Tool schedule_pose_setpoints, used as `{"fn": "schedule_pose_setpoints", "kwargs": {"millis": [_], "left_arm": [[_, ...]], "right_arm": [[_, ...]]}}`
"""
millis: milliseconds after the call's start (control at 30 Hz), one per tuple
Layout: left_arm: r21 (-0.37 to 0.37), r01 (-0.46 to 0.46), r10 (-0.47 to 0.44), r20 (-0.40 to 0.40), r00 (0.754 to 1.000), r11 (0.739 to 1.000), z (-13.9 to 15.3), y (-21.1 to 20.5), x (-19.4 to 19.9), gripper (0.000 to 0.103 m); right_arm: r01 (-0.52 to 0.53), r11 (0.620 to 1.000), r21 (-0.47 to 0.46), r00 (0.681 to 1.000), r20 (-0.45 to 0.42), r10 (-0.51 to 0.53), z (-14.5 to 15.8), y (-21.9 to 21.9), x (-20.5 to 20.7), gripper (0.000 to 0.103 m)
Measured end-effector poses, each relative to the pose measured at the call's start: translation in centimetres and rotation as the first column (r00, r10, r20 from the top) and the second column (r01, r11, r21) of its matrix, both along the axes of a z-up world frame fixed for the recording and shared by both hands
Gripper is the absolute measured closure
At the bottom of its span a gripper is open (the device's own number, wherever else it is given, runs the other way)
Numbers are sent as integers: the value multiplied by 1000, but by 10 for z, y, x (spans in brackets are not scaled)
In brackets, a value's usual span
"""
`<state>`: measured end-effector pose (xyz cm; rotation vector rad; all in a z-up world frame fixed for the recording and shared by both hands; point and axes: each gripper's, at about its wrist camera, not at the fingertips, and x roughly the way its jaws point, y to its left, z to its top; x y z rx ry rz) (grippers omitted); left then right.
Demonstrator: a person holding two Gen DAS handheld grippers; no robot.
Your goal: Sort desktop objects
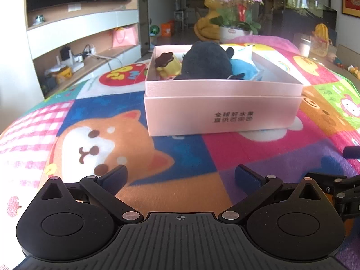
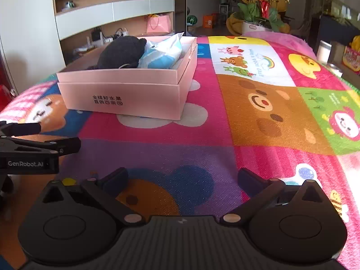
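Pink box (image 1: pixel 222 103), lidless, nested in a wider pink tray or lid: stands on the cartoon play mat (image 1: pixel 191 153), ahead of both grippers and well apart from them; printed characters on the near wall.

Contents: dark plush toy (image 1: pixel 207 61), centre, rising above the rim; yellow toy with brown top (image 1: pixel 167 64), at its left against the box wall; blue-and-white soft packet (image 2: pixel 160 52), at the plush toy's right, touching it.

Left gripper (image 1: pixel 180 177): low over the mat, tongs spread wide, nothing between them. Right gripper (image 2: pixel 182 180): same, spread and empty, just beside the left one. Bare mat lies between both and the box.

Surroundings: potted purple orchids (image 1: pixel 236 4) beyond the mat's far edge; wall shelving (image 1: pixel 83 36) with cables and a pink gift bag (image 1: pixel 124 36), far left.
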<state>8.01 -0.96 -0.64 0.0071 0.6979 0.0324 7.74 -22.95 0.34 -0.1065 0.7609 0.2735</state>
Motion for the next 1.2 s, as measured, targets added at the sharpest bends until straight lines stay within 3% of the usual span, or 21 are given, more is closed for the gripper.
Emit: {"fn": "schedule_pose_setpoints", "kwargs": {"millis": [233,1200], "left_arm": [[1,-9,9,1,1000,1000,-1,-1,3,0],[-8,-10,10,2,1000,1000,0,-5,0,0]], "right_arm": [[70,997,33,997,37,-71,-5,1,23,0],[69,997,35,996,57,-71,-6,2,21,0]]}}
